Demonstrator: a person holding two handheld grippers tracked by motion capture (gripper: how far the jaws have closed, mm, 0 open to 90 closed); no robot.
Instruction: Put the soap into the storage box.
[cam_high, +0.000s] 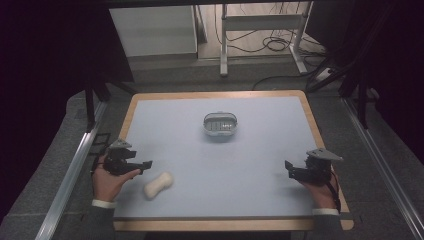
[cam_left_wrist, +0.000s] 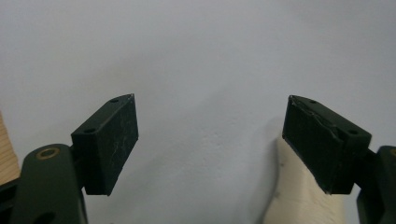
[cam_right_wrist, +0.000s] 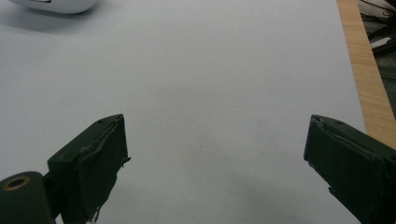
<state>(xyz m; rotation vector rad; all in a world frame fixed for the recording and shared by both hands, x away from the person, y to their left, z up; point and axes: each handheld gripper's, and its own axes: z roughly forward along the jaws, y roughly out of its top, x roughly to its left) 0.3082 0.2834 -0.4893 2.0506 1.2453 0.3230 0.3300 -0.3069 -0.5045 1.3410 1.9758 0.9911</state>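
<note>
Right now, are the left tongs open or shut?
Open. In the left gripper view the left tongs show two black jaws set wide apart with bare table between them; the cream object sits beside one jaw, ungripped.

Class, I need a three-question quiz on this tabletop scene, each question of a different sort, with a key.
1. True or false: the left gripper is shut on the cream peanut-shaped object.
2. Which lies nearer the table's far edge? A) the cream object B) the small grey basket
3. Fill in: the right gripper has its jaws ____.

Key: 1 false, its jaws stand open beside the object; 2 B; 3 open.
</note>
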